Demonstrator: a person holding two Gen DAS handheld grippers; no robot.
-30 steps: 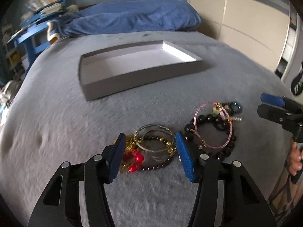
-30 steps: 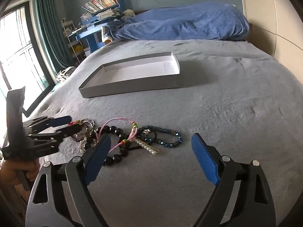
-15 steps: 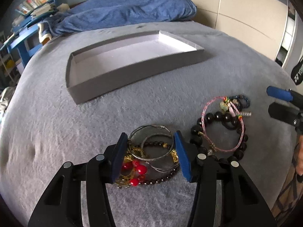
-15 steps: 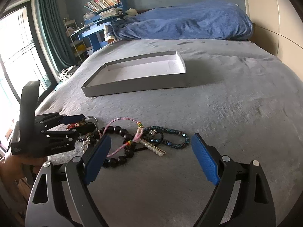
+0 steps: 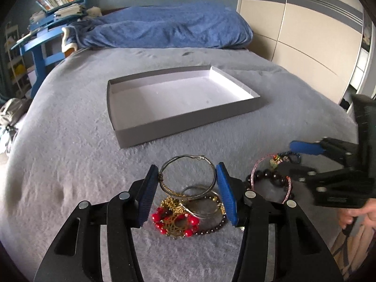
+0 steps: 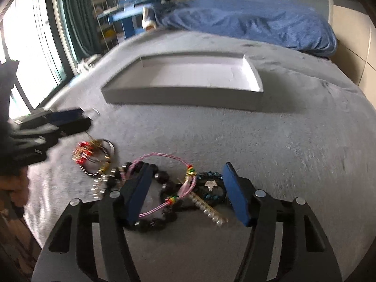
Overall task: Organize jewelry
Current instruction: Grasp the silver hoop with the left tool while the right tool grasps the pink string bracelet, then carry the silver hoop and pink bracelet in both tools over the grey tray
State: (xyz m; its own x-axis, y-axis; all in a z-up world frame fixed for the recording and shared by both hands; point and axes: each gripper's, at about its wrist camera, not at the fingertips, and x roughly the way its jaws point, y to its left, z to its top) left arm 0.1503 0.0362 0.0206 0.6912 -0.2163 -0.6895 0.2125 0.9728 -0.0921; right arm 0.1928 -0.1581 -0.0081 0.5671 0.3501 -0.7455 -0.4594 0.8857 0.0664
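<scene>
**Two tongs over two jewelry heaps, one tray bare**

On the grey bed (image 5: 70, 164) lies one shallow grey tray (image 5: 188, 119), mid-frame in both views, with nothing in it. Below it sit two jewelry heaps. The left tongs (image 5: 186, 195) grip one silver wire bangle (image 5: 188, 164), its rim touching both blue pads, above the red-and-gold cluster (image 5: 175, 221). The right tongs (image 6: 185, 192) are closing around the other heap: one dark bead bracelet (image 6: 162, 178), one pink cord loop (image 6: 164, 157), one blue bead bracelet (image 6: 209, 176). Pads not yet pressing.
</scene>
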